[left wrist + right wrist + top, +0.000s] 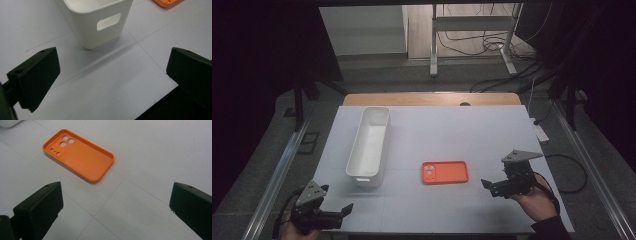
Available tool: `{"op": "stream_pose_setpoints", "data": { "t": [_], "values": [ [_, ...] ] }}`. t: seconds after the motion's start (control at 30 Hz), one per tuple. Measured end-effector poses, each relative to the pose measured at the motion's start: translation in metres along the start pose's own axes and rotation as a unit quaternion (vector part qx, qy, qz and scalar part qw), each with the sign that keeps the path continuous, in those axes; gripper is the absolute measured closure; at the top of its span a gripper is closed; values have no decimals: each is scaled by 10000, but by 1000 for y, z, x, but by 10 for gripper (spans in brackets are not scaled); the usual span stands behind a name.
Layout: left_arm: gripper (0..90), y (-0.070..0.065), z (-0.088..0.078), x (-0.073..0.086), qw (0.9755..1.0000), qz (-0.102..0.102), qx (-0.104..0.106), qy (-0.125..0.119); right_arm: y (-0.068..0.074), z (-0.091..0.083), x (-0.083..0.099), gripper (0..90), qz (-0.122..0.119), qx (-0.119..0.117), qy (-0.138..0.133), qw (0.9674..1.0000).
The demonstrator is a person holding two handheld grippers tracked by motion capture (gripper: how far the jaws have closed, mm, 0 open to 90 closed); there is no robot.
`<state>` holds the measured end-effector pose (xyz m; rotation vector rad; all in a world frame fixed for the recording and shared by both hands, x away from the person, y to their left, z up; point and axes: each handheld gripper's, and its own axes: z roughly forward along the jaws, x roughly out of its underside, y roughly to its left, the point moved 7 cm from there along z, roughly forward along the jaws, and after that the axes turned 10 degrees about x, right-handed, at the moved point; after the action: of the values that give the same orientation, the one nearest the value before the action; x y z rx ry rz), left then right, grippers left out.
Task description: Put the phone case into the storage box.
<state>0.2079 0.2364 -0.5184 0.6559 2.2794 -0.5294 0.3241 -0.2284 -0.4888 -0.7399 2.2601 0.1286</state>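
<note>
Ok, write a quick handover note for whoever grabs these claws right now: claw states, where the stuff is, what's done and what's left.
Left claw: open, holding nothing, at the near left of the table, short of the white bin.
Right claw: open, holding nothing, to the right of the orange phone case.
Case lies flat, inside up, just right of the bin; the bin looks unfilled.
Done: nothing grasped.
Left: probably pick up the case and put it in the bin.

White table top [472, 130] with faint seam lines, wooden edge [432, 98] showing along far side. Beyond it, grey floor with tangled black cables [492, 45] around legs of metal frame [472, 22]. White block, perhaps power strip [540, 132], lies off table's right edge. Dark curtains [262, 60] both sides.
</note>
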Motion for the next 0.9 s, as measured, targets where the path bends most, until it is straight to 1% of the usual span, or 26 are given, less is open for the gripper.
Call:
{"op": "stream_pose_setpoints", "data": {
  "t": [0.37,0.53,0.73,0.9],
  "values": [
    [0,0,0,0,10000,13,-7,23,3,11,-5,0,-74,-25,134,9999],
    [0,0,0,0,10000,6,-8,22,5,16,-11,0,-110,-53,108,9999],
    [0,0,0,0,10000,10,-7,23,9,23,-17,0,-195,-84,171,9996],
    [0,0,0,0,10000,12,-7,24,11,26,-20,0,-219,-93,193,9995]
  ]
}}
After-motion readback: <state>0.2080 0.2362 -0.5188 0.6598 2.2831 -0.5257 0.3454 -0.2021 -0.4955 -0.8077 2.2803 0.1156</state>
